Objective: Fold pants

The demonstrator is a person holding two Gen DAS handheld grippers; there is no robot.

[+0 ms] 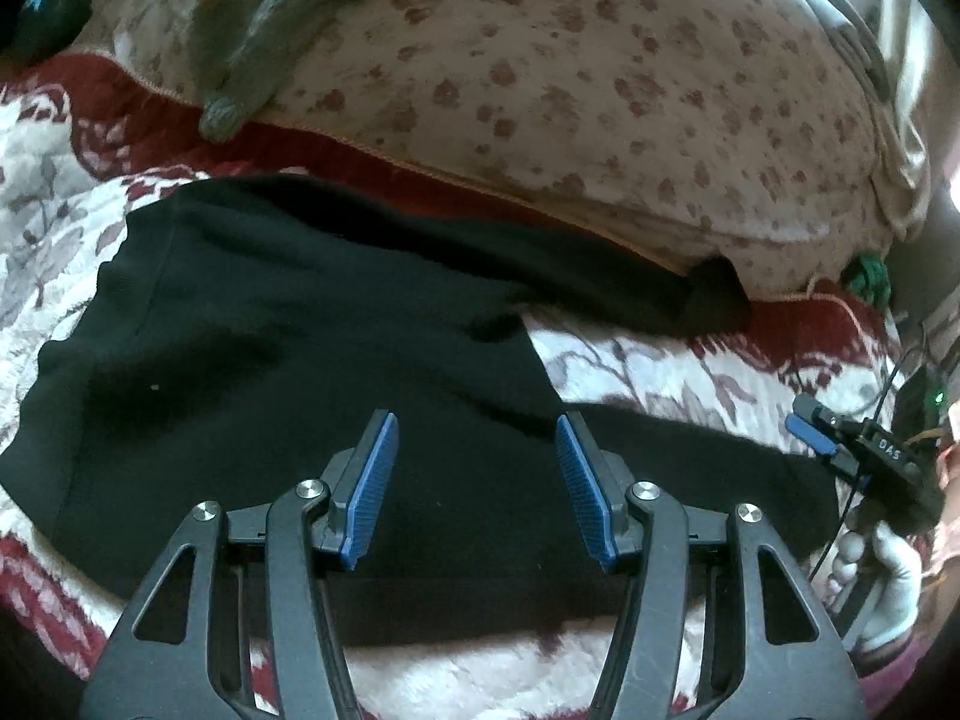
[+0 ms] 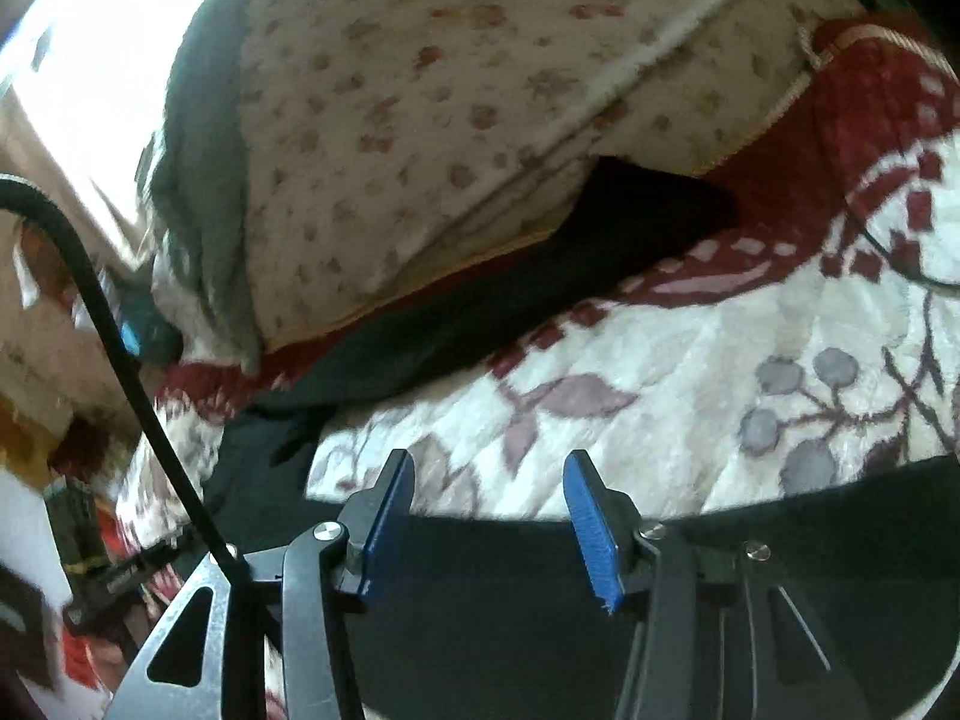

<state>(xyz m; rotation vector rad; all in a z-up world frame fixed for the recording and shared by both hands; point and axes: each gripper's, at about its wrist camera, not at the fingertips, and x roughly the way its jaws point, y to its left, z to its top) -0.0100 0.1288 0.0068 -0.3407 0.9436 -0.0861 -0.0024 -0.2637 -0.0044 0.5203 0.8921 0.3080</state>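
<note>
On a bed covered by a white-and-red patterned blanket, black pants lie spread flat. One leg runs along the foot of a floral pillow toward the right of the left wrist view; the other leg extends rightward below it, nearer the camera.

Left gripper: jaws spread, blue pads well apart, nothing pinched. Black fabric fills the view between and beyond the two fingers; the gripper sits above the body of the pants. Contact with the cloth cannot be judged.

Right gripper: jaws spread, nothing between the pads. In the right wrist view, its fingertips sit over the edge where a black pant leg meets the blanket; fabric lies below and behind the tips, blanket ahead of them. The far leg stretches diagonally up to the pillow. Same gripper appears at the right edge of the left wrist view, held by a gloved hand, at the end of the near leg.

A grey knitted garment lies on the pillow. A black cable crosses the left side of the right wrist view.
</note>
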